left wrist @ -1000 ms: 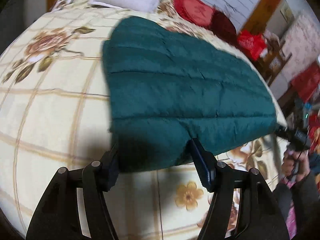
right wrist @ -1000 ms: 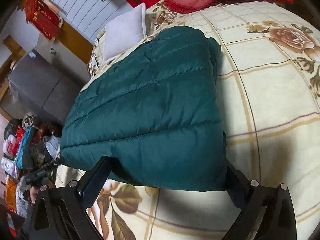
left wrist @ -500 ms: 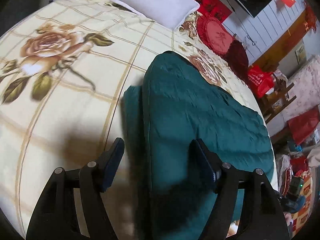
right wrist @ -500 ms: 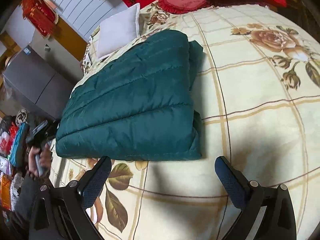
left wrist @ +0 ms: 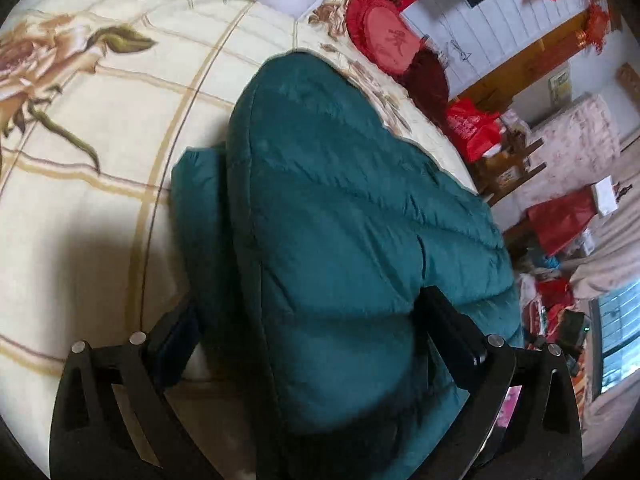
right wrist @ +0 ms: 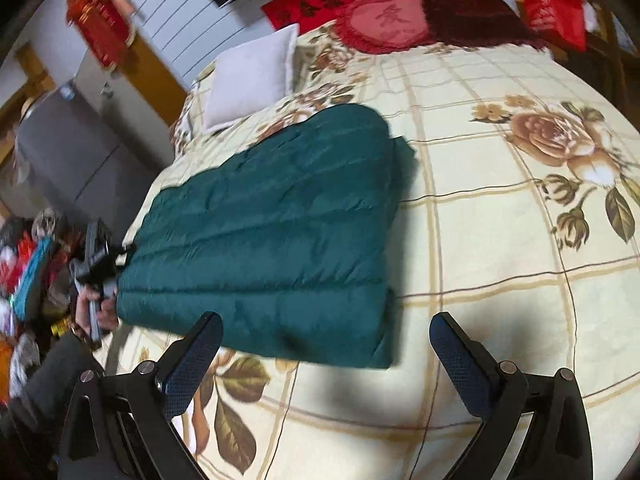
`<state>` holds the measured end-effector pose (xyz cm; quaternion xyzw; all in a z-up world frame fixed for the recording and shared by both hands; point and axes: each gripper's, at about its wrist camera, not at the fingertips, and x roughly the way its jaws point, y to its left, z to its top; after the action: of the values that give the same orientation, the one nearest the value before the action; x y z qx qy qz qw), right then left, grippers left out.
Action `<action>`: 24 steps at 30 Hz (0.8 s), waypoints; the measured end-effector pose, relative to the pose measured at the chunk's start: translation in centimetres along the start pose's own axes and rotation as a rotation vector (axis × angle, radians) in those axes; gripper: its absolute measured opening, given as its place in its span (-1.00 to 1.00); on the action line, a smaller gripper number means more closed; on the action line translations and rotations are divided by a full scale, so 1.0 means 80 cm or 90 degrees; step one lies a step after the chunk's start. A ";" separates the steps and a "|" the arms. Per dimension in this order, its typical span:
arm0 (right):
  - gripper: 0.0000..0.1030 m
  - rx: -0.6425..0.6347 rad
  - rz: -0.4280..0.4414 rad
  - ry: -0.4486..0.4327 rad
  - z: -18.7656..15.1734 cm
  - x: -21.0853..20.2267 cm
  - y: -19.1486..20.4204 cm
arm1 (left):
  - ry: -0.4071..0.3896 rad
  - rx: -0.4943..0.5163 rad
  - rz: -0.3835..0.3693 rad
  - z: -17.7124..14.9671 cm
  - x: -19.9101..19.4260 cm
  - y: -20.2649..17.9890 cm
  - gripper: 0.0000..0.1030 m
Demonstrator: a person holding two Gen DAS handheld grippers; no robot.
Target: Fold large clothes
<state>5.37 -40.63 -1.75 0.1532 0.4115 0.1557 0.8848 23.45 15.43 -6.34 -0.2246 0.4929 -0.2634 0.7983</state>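
A dark green quilted down jacket (right wrist: 272, 232) lies folded into a thick rectangle on the floral bedspread (right wrist: 500, 240). My right gripper (right wrist: 326, 356) is open and empty, above the bed just in front of the jacket's near edge. My left gripper (left wrist: 312, 344) is open, with its jaws straddling the near end of the jacket (left wrist: 340, 220), which bulges up between them. In the right wrist view the left gripper (right wrist: 100, 256) shows in a hand at the jacket's left corner, at the bed's edge.
A white pillow (right wrist: 252, 76) and red cushions (right wrist: 384, 24) lie at the head of the bed. A grey cabinet (right wrist: 60, 152) and piles of clutter (right wrist: 24, 272) stand beside the bed. Red bags (left wrist: 472, 128) and furniture stand along the other side.
My right gripper has let go of the jacket and pulled back from it. My left gripper has swung to the jacket's end and moved in, its jaws now around the fabric.
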 end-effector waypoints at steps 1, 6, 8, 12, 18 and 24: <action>1.00 0.008 0.001 -0.004 0.003 -0.001 -0.004 | -0.003 0.005 0.004 0.001 0.001 0.000 0.97; 1.00 0.051 -0.029 -0.042 0.029 -0.008 -0.043 | -0.022 0.069 0.055 -0.002 0.001 -0.021 0.44; 1.00 0.089 -0.009 -0.056 0.040 -0.004 -0.062 | -0.033 0.091 0.072 -0.007 0.004 -0.026 0.35; 1.00 0.150 0.093 -0.045 0.058 0.035 -0.086 | -0.048 0.114 0.110 -0.014 0.010 -0.030 0.30; 1.00 0.077 0.117 -0.011 0.078 0.095 -0.072 | -0.046 0.123 0.141 -0.018 0.020 -0.034 0.33; 1.00 0.047 0.159 0.005 0.111 0.128 -0.073 | -0.049 0.111 0.149 -0.021 0.019 -0.032 0.40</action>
<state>19.40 -43.06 -5.63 0.2350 0.3978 0.2504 0.8508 22.00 12.35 -6.47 -0.1051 0.4599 -0.2017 0.8584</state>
